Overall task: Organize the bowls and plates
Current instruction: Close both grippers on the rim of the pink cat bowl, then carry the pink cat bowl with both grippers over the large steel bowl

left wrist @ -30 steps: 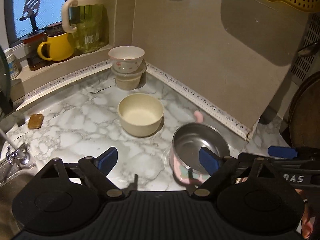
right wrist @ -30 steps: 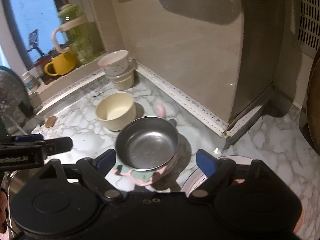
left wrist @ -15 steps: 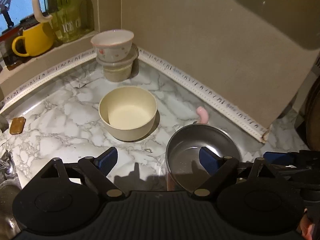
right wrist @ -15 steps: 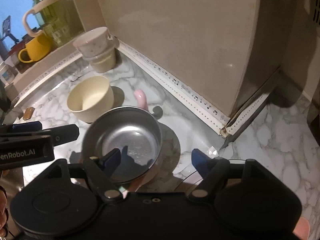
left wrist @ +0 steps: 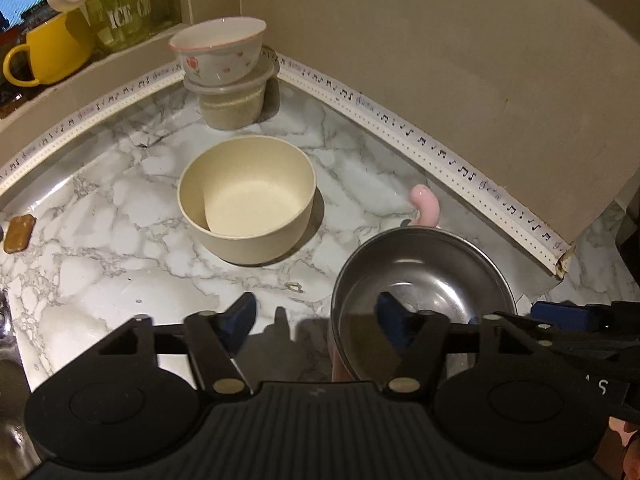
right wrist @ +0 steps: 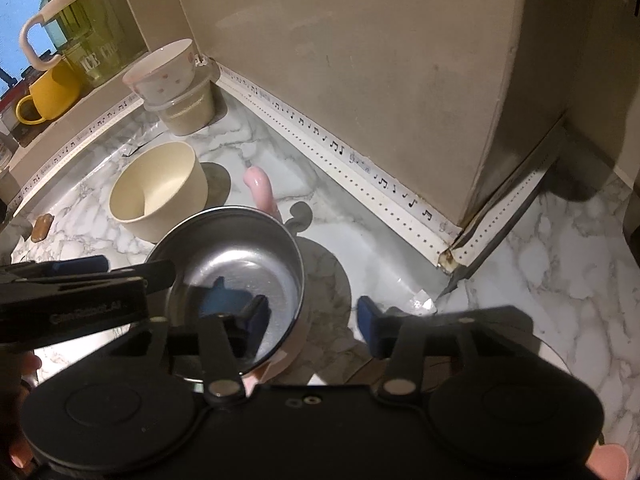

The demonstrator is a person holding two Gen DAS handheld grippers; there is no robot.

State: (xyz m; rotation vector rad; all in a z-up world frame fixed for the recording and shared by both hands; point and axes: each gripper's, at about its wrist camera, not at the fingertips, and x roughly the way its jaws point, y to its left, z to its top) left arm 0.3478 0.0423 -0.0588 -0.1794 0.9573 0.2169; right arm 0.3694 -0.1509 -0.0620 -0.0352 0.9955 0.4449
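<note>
Marble counter [left wrist: 100, 240], beige wall [left wrist: 440, 60] corner — left fingers [left wrist: 240, 316], right fingers [right wrist: 370, 320] just closing, not yet gripping, astride steel bowl [left wrist: 432, 272] rim.

— What's the surface like?
— White marble-patterned surface [left wrist: 120, 216], edged by a music-note strip at the wall.
— What sits on it?
— A cream bowl [left wrist: 246, 196] mid-surface; far behind it a lidded tub [left wrist: 232, 104]; near right a steel bowl [left wrist: 424, 280]; far left a small brown block [left wrist: 18, 232].
</note>
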